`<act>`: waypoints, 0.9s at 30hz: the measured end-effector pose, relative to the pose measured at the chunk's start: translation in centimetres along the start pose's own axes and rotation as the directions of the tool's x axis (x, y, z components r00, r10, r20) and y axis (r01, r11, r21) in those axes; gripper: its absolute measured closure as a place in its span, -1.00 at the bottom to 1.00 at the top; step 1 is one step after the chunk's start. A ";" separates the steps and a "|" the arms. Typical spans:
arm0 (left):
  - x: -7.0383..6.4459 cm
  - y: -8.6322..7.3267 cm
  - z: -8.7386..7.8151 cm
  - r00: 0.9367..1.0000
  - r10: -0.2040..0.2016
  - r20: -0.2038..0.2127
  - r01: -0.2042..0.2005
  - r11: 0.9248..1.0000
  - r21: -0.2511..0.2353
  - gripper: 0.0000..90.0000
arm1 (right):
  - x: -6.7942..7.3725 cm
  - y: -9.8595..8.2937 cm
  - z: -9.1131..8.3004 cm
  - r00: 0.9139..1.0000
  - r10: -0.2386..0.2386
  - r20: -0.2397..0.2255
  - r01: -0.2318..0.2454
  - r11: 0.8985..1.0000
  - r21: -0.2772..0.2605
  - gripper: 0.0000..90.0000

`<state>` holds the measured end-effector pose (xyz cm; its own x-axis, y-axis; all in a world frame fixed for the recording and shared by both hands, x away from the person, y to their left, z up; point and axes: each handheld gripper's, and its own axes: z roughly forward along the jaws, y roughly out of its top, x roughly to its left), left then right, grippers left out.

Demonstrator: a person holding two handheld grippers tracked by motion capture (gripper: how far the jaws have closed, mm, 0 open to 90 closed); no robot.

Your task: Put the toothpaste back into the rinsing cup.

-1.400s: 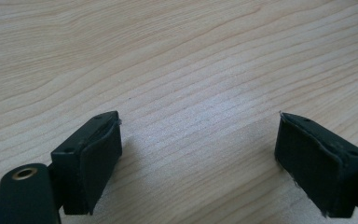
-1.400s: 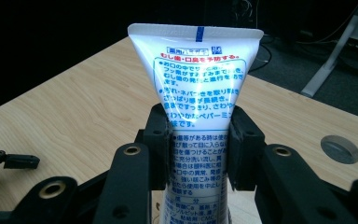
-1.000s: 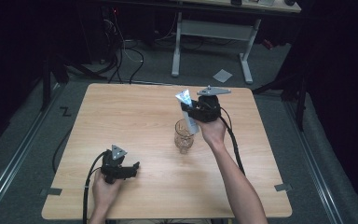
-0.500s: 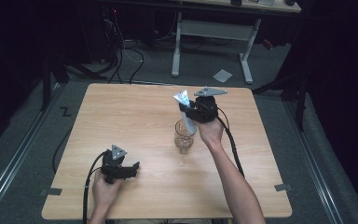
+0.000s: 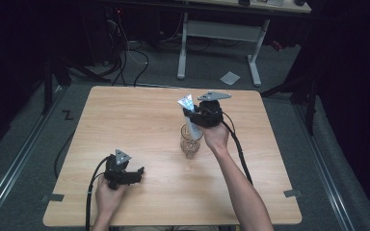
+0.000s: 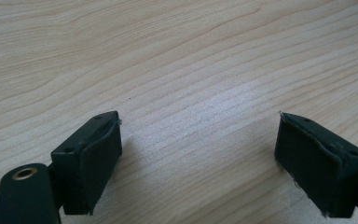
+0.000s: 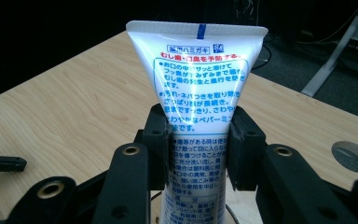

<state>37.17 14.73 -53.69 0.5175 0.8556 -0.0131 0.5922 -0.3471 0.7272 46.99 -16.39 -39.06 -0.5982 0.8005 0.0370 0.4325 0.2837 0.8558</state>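
Observation:
A white toothpaste tube point(image 5: 187, 113) with blue print stands upright, crimped end up, its lower part inside a clear glass cup point(image 5: 191, 141) at the table's middle. My right gripper point(image 5: 191, 117) is shut on the tube point(image 7: 199, 121) around its middle, both pads point(image 7: 158, 140) pressed against its sides. Near the front left of the table my left gripper point(image 5: 136, 173) rests low over the wood, held by a hand. Its jaws stand wide apart with bare wood between them point(image 6: 198, 154).
The wooden table point(image 5: 125, 120) has a round cable hole point(image 7: 353, 156) near the right gripper. Beyond the far edge stand a white desk frame point(image 5: 217, 38) and cables on the dark floor. A paper scrap point(image 5: 230, 77) lies there too.
The right gripper with the tube has shifted slightly toward the far side and up over the glass. The left gripper has stayed where it was.

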 end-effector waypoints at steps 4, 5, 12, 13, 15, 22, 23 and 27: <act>0.0 0.0 0.0 1.000 0.000 0.000 0.000 1.000 0.000 -0.67 | 0.1 -0.1 0.2 1.000 -0.002 -0.004 0.002 1.000 0.006 0.45; 0.0 0.0 0.0 1.000 0.001 0.000 -0.001 1.000 0.000 -0.67 | 0.1 -0.1 0.3 1.000 -0.003 -0.004 0.003 1.000 0.007 0.45; 0.0 0.0 0.0 1.000 0.001 0.000 -0.001 1.000 0.000 -0.67 | 0.0 -0.9 0.6 1.000 0.009 -0.007 -0.009 1.000 0.013 0.45; 0.0 0.0 0.0 1.000 0.001 0.000 -0.001 1.000 0.000 -0.67 | -0.1 -1.0 0.7 1.000 0.014 -0.007 -0.014 1.000 0.014 0.45; 0.0 0.0 0.0 1.000 0.001 0.000 -0.001 1.000 0.000 -0.67 | -0.1 -1.1 0.7 1.000 0.013 -0.007 -0.012 1.000 0.014 0.45; 0.0 0.0 0.0 1.000 -0.002 0.000 0.002 1.000 -0.001 -0.67 | 0.3 -1.4 0.8 1.000 -0.021 0.001 0.021 0.999 0.034 0.45; 0.0 0.0 0.0 1.000 -0.002 0.000 0.002 1.000 -0.002 -0.67 | 0.3 -1.4 0.7 1.000 -0.025 0.000 0.025 0.999 0.036 0.45; 0.0 0.0 0.0 1.000 -0.001 0.000 0.001 1.000 -0.001 -0.67 | 0.5 -1.6 0.7 1.000 -0.028 -0.006 0.029 0.999 0.037 0.45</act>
<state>37.17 14.72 -53.70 0.5168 0.8560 -0.0143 0.5923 -0.3454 0.7280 46.49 -16.06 -40.82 -0.6144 0.7888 0.0158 0.4402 0.3261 0.8366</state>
